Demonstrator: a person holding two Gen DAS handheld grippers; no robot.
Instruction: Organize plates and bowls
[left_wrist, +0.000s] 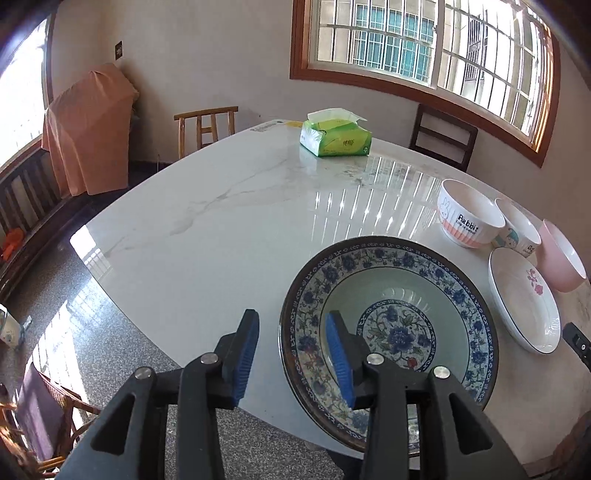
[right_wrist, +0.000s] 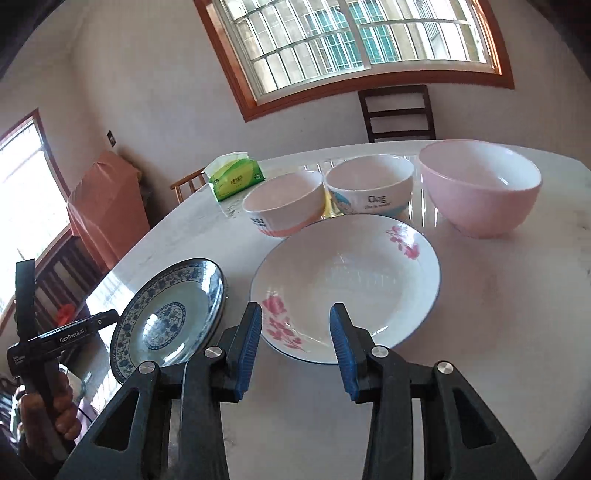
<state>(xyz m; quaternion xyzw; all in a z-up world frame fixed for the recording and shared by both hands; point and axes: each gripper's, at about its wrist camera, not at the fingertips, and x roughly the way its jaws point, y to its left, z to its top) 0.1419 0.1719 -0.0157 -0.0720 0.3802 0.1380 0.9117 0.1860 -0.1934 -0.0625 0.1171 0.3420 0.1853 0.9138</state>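
Note:
A blue-and-white flowered plate (left_wrist: 391, 332) lies at the table's near edge, its near part reaching past the edge. My left gripper (left_wrist: 291, 354) is open astride the plate's left rim, one finger outside and one over the bowl of the plate, and the pads do not press on it. A white plate with pink flowers (right_wrist: 347, 284) lies to the right of the blue plate (right_wrist: 170, 317). My right gripper (right_wrist: 295, 350) is open at the white plate's near rim, holding nothing. Behind stand a Rabbit bowl (right_wrist: 284, 206), a cartoon bowl (right_wrist: 369, 192) and a larger pink bowl (right_wrist: 480, 188).
A green tissue pack (left_wrist: 334, 138) sits at the far side of the white marble table (left_wrist: 221, 221). Wooden chairs (left_wrist: 207, 125) stand along the far edge. A person's hand (right_wrist: 48, 410) holding the left gripper shows at the lower left of the right wrist view.

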